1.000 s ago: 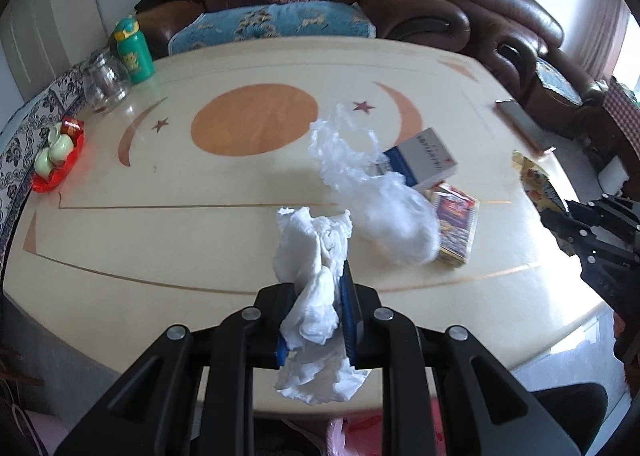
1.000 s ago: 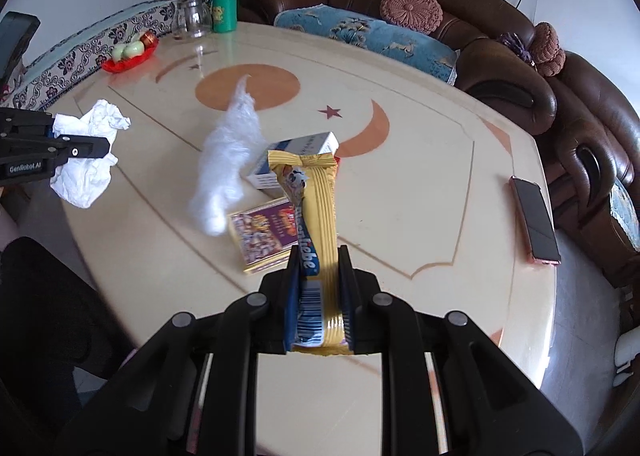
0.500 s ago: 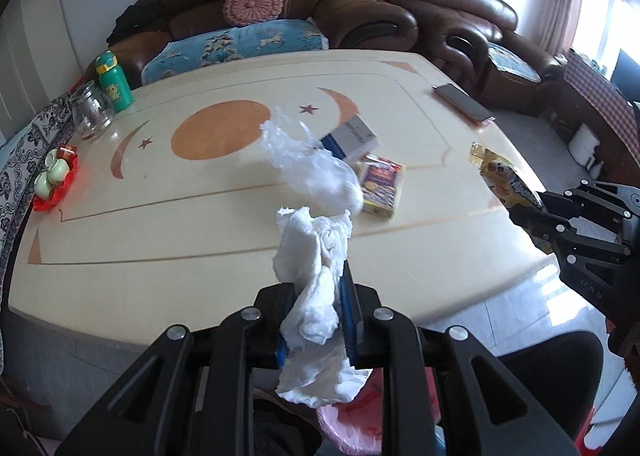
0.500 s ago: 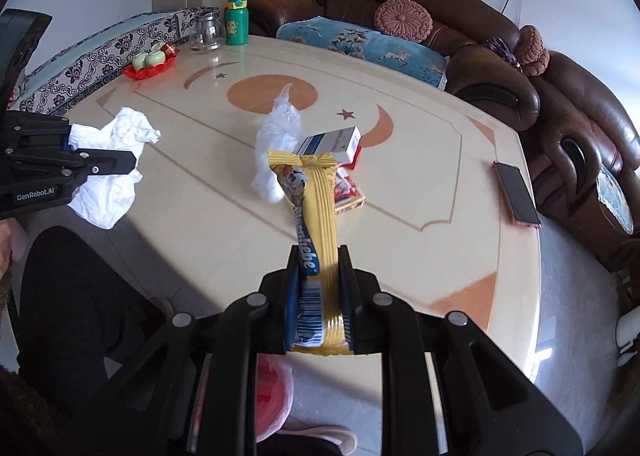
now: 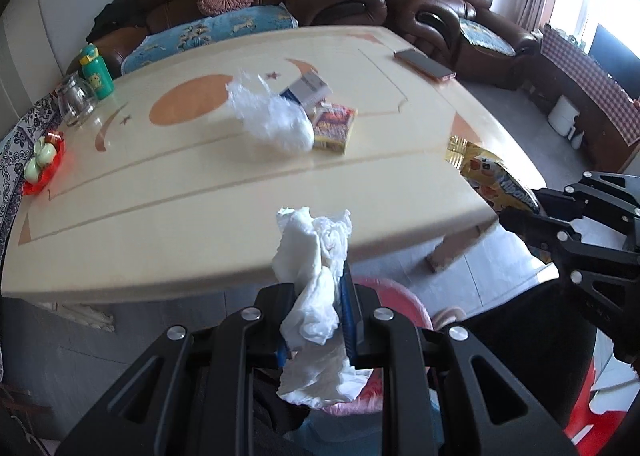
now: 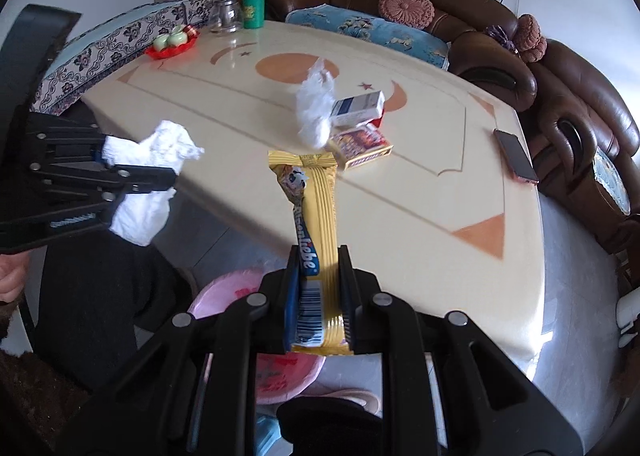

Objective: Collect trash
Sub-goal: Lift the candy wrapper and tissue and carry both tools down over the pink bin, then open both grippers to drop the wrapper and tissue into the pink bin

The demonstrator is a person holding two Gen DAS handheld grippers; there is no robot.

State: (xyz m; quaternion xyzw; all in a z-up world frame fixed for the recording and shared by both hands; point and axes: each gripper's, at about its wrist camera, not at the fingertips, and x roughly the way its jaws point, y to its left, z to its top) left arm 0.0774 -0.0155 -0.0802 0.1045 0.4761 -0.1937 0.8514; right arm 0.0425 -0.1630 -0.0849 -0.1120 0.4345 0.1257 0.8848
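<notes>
Gripping a crumpled white tissue, my left gripper sits off the table edge, above a round pink bin. My right gripper clamps a glossy yellow wrapper, also above the bin.
</notes>
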